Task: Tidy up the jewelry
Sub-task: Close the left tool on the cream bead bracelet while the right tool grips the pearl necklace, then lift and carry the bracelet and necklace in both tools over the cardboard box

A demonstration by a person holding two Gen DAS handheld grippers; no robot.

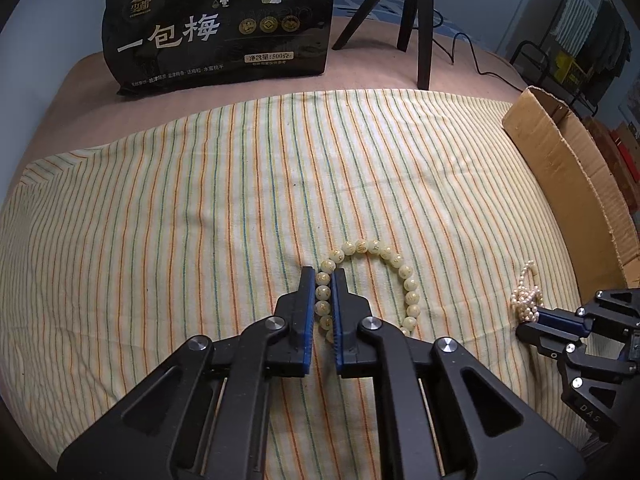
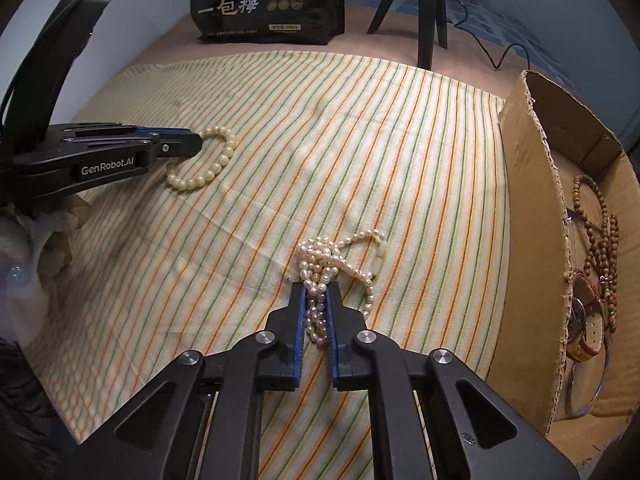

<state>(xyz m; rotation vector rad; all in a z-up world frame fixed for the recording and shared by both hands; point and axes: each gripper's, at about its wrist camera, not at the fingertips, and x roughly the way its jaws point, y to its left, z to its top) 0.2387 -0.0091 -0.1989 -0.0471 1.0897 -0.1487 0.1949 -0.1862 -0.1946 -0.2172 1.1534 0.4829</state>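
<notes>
A cream bead bracelet point(image 1: 408, 280) with gold markings lies in a ring on the striped cloth point(image 1: 200, 200). My left gripper point(image 1: 324, 276) is shut on the ring's left side, with beads pinched between the blue pads. In the right wrist view the same bracelet point(image 2: 212, 168) curls out from the left gripper point(image 2: 196, 144). A bunched strand of small pearls point(image 2: 340, 264) lies lower on the cloth, and my right gripper point(image 2: 316, 292) is shut on that bundle. The left wrist view shows the pearls point(image 1: 526, 300) at the tip of the right gripper point(image 1: 528, 320).
An open cardboard box point(image 2: 532, 200) stands along the cloth's right edge, holding brown bead strands point(image 2: 600, 240), a watch point(image 2: 588, 332) and a bangle. A black snack bag point(image 1: 220, 24) and a black tripod point(image 1: 416, 20) stand at the back. A cable point(image 1: 472, 56) trails behind.
</notes>
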